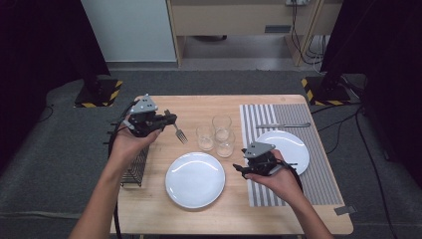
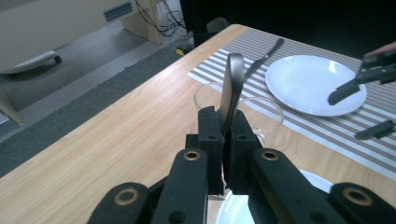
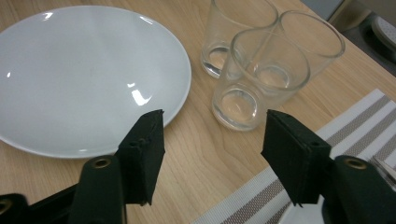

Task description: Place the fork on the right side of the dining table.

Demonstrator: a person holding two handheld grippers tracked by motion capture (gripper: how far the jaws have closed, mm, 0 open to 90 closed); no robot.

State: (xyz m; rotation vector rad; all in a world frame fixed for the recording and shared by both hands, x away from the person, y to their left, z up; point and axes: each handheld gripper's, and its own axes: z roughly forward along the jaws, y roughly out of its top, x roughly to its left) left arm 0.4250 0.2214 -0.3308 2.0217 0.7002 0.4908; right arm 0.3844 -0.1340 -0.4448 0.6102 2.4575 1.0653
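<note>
Glasses (image 3: 252, 79) between two plates (image 1: 195, 179)

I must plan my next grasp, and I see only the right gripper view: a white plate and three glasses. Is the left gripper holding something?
Observer: Yes, the left gripper is shut on a fork, gripped by its handle.
Operator: Thank you. Is there a knife somewhere on the table?
Observer: A knife lies on the striped mat, on the far side of a second white plate.
</note>
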